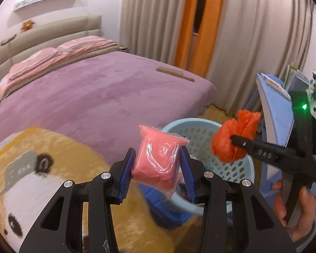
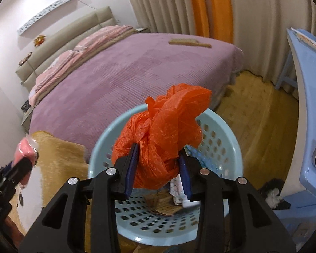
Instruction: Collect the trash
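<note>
My left gripper [image 1: 158,168] is shut on a pink plastic-wrapped packet [image 1: 159,160] and holds it just left of a light blue perforated basket [image 1: 238,168]. My right gripper [image 2: 158,168] is shut on a crumpled orange plastic bag [image 2: 166,130] and holds it over the basket [image 2: 223,147]. The orange bag [image 1: 234,137] and the right gripper also show in the left wrist view, above the basket's right rim. The pink packet [image 2: 25,149] shows at the left edge of the right wrist view. Paper scraps [image 2: 166,204] lie in the basket's bottom.
A bed with a purple cover [image 1: 90,97] stands behind the basket, with a wooden brush [image 1: 174,73] on it. A tan cartoon rug [image 1: 52,179] lies at the left. A blue plastic desk [image 2: 305,105] stands at the right. Curtains [image 1: 252,31] hang behind.
</note>
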The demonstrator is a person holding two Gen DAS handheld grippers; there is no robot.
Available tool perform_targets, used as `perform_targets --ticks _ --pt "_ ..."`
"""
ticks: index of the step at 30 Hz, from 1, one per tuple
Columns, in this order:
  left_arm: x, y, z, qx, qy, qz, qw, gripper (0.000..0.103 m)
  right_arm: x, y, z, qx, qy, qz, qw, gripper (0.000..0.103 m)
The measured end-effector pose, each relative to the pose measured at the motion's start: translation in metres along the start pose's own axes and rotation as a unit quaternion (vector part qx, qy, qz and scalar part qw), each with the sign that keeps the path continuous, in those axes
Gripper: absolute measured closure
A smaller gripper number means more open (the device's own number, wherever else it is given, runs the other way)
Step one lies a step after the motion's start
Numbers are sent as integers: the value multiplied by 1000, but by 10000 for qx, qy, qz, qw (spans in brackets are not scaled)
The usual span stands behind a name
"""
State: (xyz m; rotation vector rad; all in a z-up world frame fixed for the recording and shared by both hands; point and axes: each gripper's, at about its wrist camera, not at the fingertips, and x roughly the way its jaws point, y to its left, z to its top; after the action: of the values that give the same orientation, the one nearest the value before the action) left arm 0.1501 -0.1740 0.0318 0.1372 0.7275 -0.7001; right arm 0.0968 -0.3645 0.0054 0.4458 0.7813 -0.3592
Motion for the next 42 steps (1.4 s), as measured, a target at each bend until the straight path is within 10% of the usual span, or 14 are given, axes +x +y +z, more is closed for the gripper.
perform_targets --ticks 10,14,26,42 --pt "31 -40 14 370 131 -312 9987 60 17 -14 -5 -64 334 -166 9993 57" --pt "34 -42 16 364 98 -391 9985 36 11 -14 -7 -186 272 -287 9990 37" --pt "-16 0 -7 -206 -248 -393 9987 19 -37 4 -13 -127 12 250 9996 37" --pt "-84 36 -77 -665 -873 1009 9888 11 -97 29 -63 -353 -1606 -341 9858 25"
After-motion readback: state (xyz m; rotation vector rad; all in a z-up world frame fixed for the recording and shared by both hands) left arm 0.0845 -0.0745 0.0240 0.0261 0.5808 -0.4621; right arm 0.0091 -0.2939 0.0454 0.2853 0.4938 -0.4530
